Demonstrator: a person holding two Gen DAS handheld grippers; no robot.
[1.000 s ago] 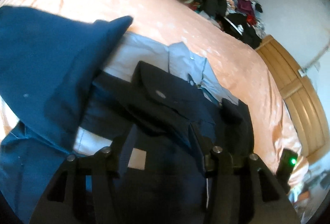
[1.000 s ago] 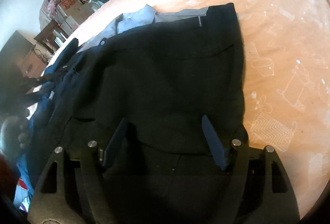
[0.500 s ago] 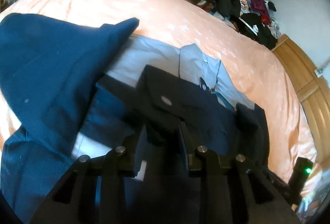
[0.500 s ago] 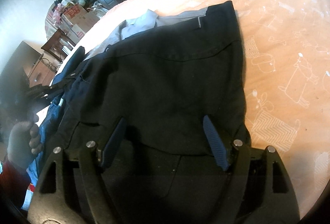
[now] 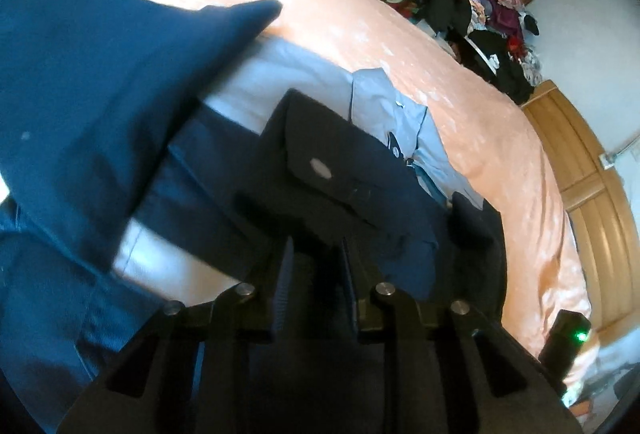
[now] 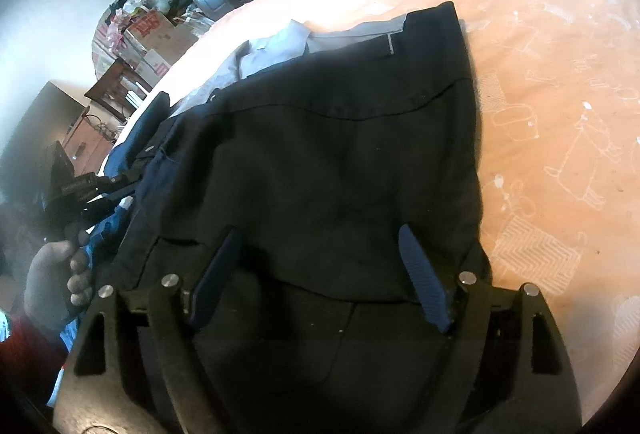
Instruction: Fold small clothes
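Since a second ago our left gripper [image 5: 316, 274] has pinched shut on the black shorts [image 6: 320, 154]; right gripper [image 6: 320, 274] sits wide apart over them. Grabbing step, we'd guess; right needs its own hold next.

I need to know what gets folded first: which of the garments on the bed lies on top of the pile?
The black garment. It overlaps the grey shirt behind it and the blue clothes beside it, and both grippers are over it.
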